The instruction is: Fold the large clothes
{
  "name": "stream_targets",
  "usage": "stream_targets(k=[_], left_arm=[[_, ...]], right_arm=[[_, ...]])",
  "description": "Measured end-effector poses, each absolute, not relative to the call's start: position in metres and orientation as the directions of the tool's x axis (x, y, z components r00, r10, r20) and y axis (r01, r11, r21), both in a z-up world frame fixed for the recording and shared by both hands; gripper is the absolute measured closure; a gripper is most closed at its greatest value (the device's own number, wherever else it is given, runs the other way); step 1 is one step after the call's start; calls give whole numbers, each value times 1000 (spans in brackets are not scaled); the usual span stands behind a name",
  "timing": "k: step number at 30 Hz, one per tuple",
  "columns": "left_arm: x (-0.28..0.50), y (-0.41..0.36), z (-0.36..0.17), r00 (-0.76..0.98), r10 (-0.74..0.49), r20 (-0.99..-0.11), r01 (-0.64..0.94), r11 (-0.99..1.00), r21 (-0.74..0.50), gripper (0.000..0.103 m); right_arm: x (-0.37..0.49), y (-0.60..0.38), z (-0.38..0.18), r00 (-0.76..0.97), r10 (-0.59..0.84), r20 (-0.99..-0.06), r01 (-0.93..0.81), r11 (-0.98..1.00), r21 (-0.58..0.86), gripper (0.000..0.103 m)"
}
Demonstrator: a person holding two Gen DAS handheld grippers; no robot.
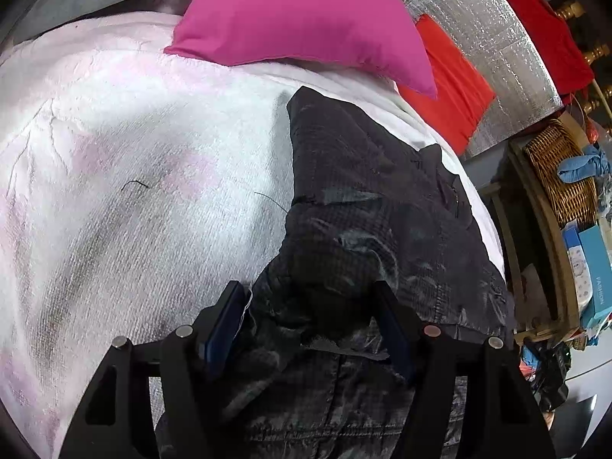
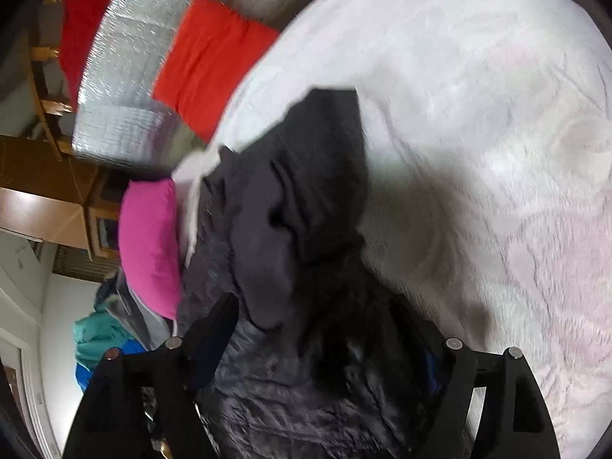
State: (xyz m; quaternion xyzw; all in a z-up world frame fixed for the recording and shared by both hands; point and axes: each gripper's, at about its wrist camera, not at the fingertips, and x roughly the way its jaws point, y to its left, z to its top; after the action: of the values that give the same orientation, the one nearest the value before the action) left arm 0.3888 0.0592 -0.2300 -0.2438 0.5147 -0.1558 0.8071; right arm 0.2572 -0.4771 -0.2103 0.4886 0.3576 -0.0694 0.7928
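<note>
**Inspector:** Bedroom setting. Largest item: a bed covered by a white, faintly pink-patterned plush blanket (image 1: 126, 160), which fills most of both wrist views. What lies on it?

**Assistant:** One dark grey quilted jacket with a fine check weave (image 1: 367, 206), rumpled, lying along the blanket's edge nearest the room furniture. In the right wrist view the same jacket (image 2: 290, 199) is heaped, one flap turned over on itself; that view is blurred.

**Inspector:** Surroundings, by size.

**Assistant:** Silver foil-quilted panel (image 1: 493, 38) at the head of the bed, with a red cloth (image 1: 543, 23) draped beside it. A magenta pillow (image 1: 298, 19) rests on the blanket's far end; a red-orange cushion (image 1: 451, 84) sits just beyond it, against the foil. Wooden shelving (image 1: 535, 237) stands beside the bed, carrying a wicker basket (image 1: 562, 176) and a teal box (image 1: 596, 267).

**Inspector:** Grippers?

**Assistant:** Left gripper (image 1: 311, 306): jaws apart, a raised bunch of jacket fabric between them. Its blue pads (image 1: 225, 325) flank the fabric; whether they press it, I cannot tell. Right gripper (image 2: 321, 329): jaws spread wide over a mound of jacket cloth, which sits in the gap without visible clamping.
</note>
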Motion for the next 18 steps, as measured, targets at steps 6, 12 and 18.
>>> stream_targets(k=[6,12,18], left_arm=[[388,50,-231,418,-481,-770,32,855,-517,30],[384,40,-227,444,-444,-779,39,877,-478,30],[367,7,-213,505,-282,-816,132,959,-250,30]], right_arm=[[301,-467,-228,674,208,-708,495,584,643,44],[313,-453,-195,727,74,-683,462,683,566,72],[323,-464,-225,667,78,-741,518,666,537,69]])
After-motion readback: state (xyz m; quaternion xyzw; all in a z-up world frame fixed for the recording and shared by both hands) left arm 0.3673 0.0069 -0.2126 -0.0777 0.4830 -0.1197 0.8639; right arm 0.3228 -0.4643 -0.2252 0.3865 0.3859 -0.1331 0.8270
